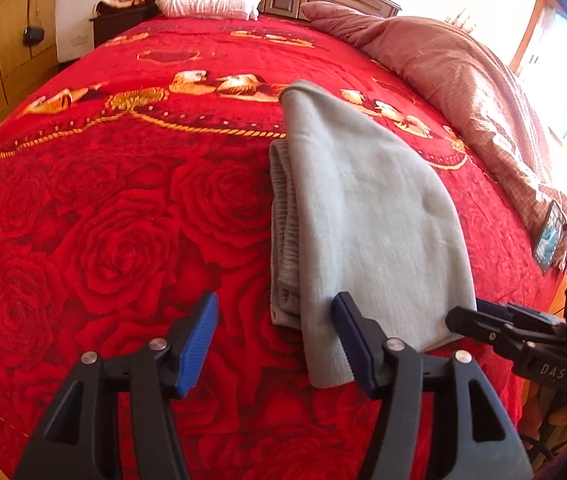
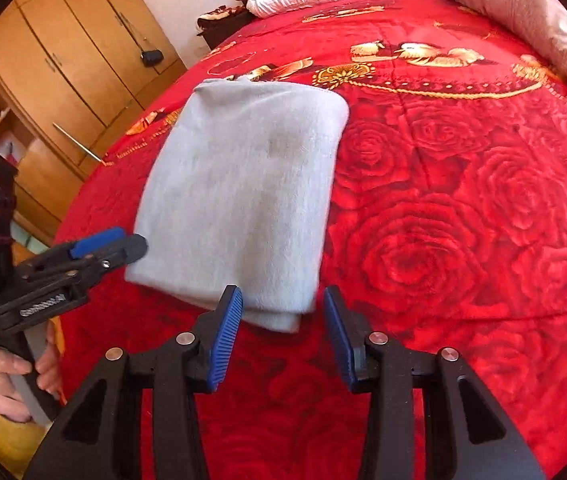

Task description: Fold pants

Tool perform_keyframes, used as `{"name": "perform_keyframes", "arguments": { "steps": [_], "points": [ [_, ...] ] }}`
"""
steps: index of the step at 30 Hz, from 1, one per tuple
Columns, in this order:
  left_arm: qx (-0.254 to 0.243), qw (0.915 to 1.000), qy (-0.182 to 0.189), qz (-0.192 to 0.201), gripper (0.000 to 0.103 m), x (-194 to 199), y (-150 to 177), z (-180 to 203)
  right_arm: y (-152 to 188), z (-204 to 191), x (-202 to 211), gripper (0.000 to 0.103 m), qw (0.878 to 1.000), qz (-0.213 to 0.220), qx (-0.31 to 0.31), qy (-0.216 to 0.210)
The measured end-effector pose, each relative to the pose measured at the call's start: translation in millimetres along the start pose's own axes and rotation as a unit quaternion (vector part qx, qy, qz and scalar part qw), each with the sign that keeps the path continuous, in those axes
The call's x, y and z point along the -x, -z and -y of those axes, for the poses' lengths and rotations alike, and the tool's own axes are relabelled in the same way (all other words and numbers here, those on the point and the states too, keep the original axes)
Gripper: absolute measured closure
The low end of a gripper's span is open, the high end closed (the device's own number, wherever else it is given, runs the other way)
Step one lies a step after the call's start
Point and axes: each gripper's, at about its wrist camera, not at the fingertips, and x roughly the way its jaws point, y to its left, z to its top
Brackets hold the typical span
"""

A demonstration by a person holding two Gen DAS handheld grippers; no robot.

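We see both tools, left tool [image 1: 275, 344] and right tool [image 2: 283, 336], apart, seemingly gripping nothing; folded pants [image 2: 243, 192] lie near the bed [image 2: 463, 240] edge, open blanket rightward.

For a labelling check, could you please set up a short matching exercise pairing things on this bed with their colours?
Things:
1. pants
2. bedspread
3. pillows
4. gripper pads

Colours:
A. blue
B. red with roses
C. light grey
D. white and pink

Pairs: 1-C, 2-B, 3-D, 4-A
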Motion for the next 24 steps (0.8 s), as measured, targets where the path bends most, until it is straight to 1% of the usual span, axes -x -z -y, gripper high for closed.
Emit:
{"name": "perform_keyframes", "arguments": {
  "steps": [1,3,4,6,7,8,10,11,13,15,16,17,18,20,24],
  "points": [
    [-0.009,0.9999,-0.003,0.003,0.04,3.1,1.2,3.4,2.7,-1.0,3.8,0.057,1.0,-0.002,0.006,0.012],
    [-0.024,0.9997,-0.008,0.005,0.04,9.6,4.1,10.6,6.1,-3.7,12.0,0.051,0.999,-0.003,0.018,0.037],
    [-0.025,0.9996,-0.006,0.006,0.04,12.0,5.7,12.9,9.2,-4.2,15.7,0.049,0.999,-0.004,0.023,0.048],
    [-0.021,0.9998,0.001,0.003,0.037,16.4,9.4,18.3,13.1,-5.4,21.5,0.042,0.998,-0.006,0.028,0.064],
    [-0.02,0.9998,0.003,0.002,0.033,17.7,10.8,20.0,14.5,-5.2,23.3,0.041,0.997,-0.009,0.027,0.068],
    [-0.019,0.9998,0.001,0.001,0.026,18.5,12.5,22.2,16.2,-4.5,23.4,0.039,0.997,-0.011,0.026,0.072],
    [-0.025,0.9996,-0.016,0.002,0.018,18.1,16.4,27.8,18.5,-5.7,19.7,0.036,0.996,-0.014,0.029,0.081],
    [-0.028,0.9993,-0.024,0.001,0.016,16.3,18.8,30.4,21.0,-6.3,16.9,0.036,0.995,-0.017,0.032,0.088],
    [-0.033,0.9989,-0.034,-0.007,0.015,8.9,23.1,33.9,22.5,-7.0,6.5,0.036,0.994,-0.023,0.036,0.102],
    [-0.032,0.9984,-0.04,-0.025,0.015,-2.2,28.0,36.1,25.7,-10.4,-1.0,0.032,0.992,-0.021,0.045,0.118],
    [-0.03,0.9981,-0.042,-0.034,0.015,-7.0,29.8,36.1,27.2,-11.6,-2.4,0.03,0.991,-0.019,0.047,0.122],
    [-0.027,0.9978,-0.047,-0.039,0.014,-11.5,32.2,36.7,28.4,-13.6,-4.6,0.025,0.991,-0.015,0.048,0.124],
    [-0.029,0.9973,-0.056,-0.038,0.013,-14.7,34.9,38.1,28.1,-14.9,-7.4,0.02,0.991,-0.013,0.047,0.125],
    [-0.037,0.9968,-0.065,-0.028,0.007,-17.0,38.3,41.3,29.2,-17.3,-10.0,0.016,0.991,-0.006,0.044,0.128],
    [-0.038,0.9965,-0.07,-0.025,0.002,-22.7,40.5,45.6,29.9,-17.1,-11.8,0.014,0.991,0.008,0.042,0.128]
  ]
}}
